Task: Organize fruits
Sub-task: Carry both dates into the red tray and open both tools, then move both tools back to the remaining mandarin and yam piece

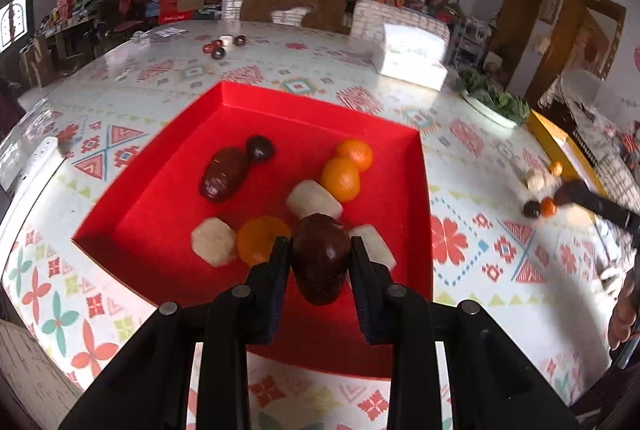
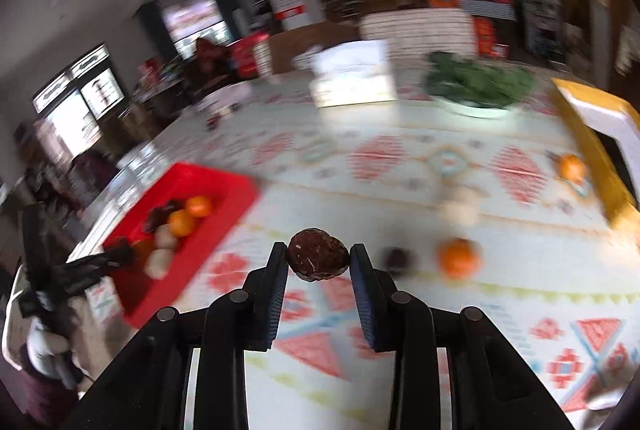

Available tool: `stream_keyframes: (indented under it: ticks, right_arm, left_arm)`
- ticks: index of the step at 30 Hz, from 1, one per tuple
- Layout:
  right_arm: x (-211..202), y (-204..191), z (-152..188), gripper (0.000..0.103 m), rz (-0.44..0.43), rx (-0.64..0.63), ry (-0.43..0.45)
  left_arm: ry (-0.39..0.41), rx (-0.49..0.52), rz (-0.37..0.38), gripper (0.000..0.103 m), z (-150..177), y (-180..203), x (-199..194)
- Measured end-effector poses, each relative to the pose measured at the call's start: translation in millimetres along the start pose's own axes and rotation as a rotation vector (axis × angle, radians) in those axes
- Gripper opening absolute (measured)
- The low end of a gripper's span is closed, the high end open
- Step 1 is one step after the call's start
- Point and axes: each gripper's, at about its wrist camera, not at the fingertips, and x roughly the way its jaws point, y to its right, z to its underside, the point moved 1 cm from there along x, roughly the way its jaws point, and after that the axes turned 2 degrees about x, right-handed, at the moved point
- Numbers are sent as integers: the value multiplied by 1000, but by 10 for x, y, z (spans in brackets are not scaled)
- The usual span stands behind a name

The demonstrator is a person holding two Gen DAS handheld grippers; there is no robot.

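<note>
Above the red tray [image 1: 256,109], the left gripper [image 1: 320,250] clamps a dark date [image 1: 320,258] between its fingertips; the right gripper [image 2: 319,258] likewise pinches a wrinkled date [image 2: 319,256] over the table [image 2: 400,165].

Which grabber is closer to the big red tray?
Left. The left gripper hangs right over the red cardboard tray, holding a dark brown fruit. The right gripper is off to its side, above the patterned tablecloth.
</note>
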Motion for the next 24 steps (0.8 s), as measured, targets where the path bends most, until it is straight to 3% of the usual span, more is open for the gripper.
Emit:
stream_keyframes:
  ticks: [7, 12, 17, 24]
  right_arm:
    - [552, -872, -100, 35, -98, -112, -78]
    - [1040, -1243, -127, 35, -117, -155, -154]
    - [1313, -1350, -128, 35, -105, -177, -193]
    - [1368, -1310, -157, 38, -115, -144, -190]
  left_arm:
    - [-5, 11, -27, 29, 63, 9, 47]
    - [9, -35, -9, 41, 112, -82, -14]
    - [64, -64, 10, 54, 131, -113, -172]
    - [110, -99, 44, 57, 124, -82, -305]
